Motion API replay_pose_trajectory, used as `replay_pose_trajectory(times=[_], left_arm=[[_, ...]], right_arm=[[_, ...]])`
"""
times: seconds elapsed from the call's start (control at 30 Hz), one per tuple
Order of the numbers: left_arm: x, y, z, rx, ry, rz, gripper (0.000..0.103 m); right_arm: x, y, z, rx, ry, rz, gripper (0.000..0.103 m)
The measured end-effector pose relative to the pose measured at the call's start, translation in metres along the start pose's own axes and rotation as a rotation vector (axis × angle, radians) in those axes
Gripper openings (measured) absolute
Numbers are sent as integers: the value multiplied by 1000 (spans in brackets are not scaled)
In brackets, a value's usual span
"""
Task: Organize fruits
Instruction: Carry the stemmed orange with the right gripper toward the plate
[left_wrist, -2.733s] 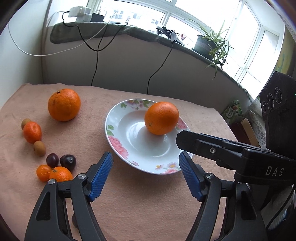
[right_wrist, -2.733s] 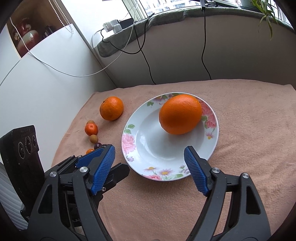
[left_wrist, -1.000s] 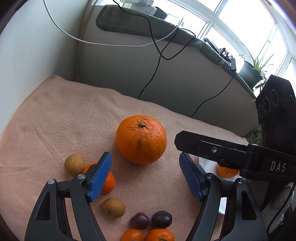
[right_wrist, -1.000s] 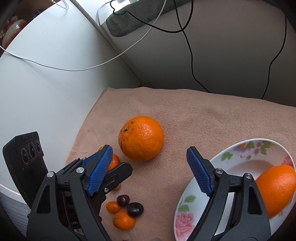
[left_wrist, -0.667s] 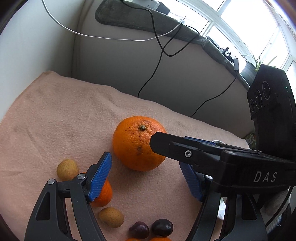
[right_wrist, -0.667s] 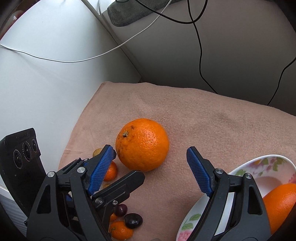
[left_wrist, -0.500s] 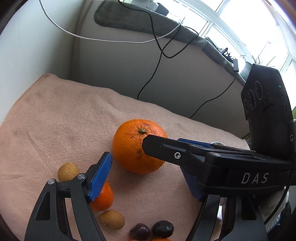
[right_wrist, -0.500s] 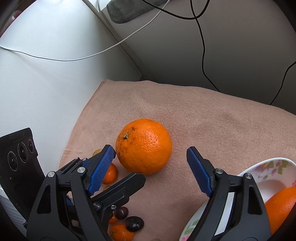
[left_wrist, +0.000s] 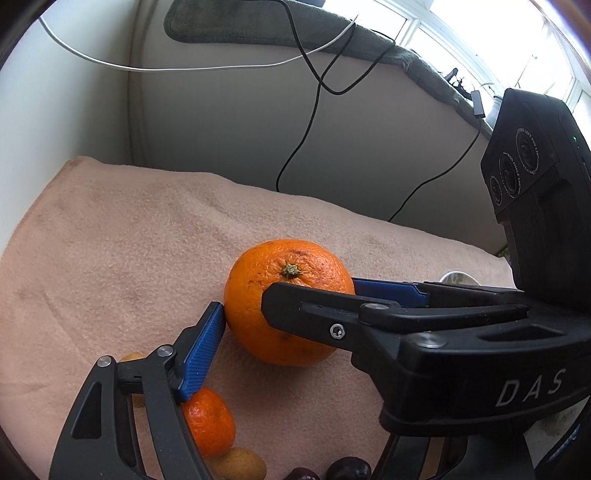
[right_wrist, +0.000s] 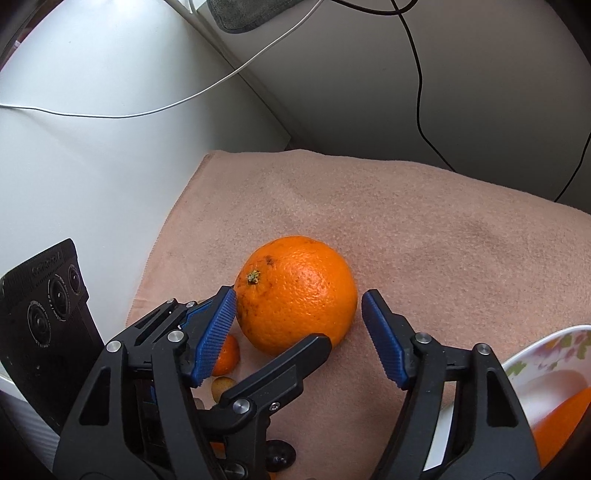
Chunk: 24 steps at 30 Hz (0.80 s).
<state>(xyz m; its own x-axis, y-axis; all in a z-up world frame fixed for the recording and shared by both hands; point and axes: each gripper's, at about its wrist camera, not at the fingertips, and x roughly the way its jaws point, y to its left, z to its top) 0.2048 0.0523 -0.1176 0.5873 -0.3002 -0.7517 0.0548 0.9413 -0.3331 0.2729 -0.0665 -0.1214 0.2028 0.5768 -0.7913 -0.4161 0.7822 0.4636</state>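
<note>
A large orange (right_wrist: 295, 295) rests on the pink cloth (right_wrist: 424, 229), stem up. My right gripper (right_wrist: 299, 299) has it between its blue pads and its jaws are closing. The left pad (right_wrist: 216, 336) touches the peel, while a thin gap remains at the right pad (right_wrist: 384, 339). My left gripper (left_wrist: 288, 306) comes in from the other side. Its left pad (left_wrist: 203, 350) lies against the orange's (left_wrist: 258, 325) side. Its other finger is hidden behind the right gripper's body (left_wrist: 461, 350). A floral plate (right_wrist: 546, 350) holds a second orange (right_wrist: 565, 424).
A mandarin (left_wrist: 208, 424), a tan longan (left_wrist: 240, 467) and dark cherries (left_wrist: 347, 472) lie close under the left gripper. A white wall borders the cloth's left edge, and a grey ledge with hanging cables (left_wrist: 310, 122) rises behind.
Both grippers have dropped closer to the large orange. The right gripper's fingers now cross the left wrist view, and its jaws have narrowed around the fruit.
</note>
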Motion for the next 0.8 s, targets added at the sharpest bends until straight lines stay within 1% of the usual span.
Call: replay_pose_trajectory(times=[0.47,0.8], left_arm=[[-12,0,-7,-15,-21,-2,72],[-31,-16,-13,11,-51,-11,72]], right_arm=[[-5,5,-8,-18,-16,-13,69],[-39,10,-22,-27,-56,-20,69]])
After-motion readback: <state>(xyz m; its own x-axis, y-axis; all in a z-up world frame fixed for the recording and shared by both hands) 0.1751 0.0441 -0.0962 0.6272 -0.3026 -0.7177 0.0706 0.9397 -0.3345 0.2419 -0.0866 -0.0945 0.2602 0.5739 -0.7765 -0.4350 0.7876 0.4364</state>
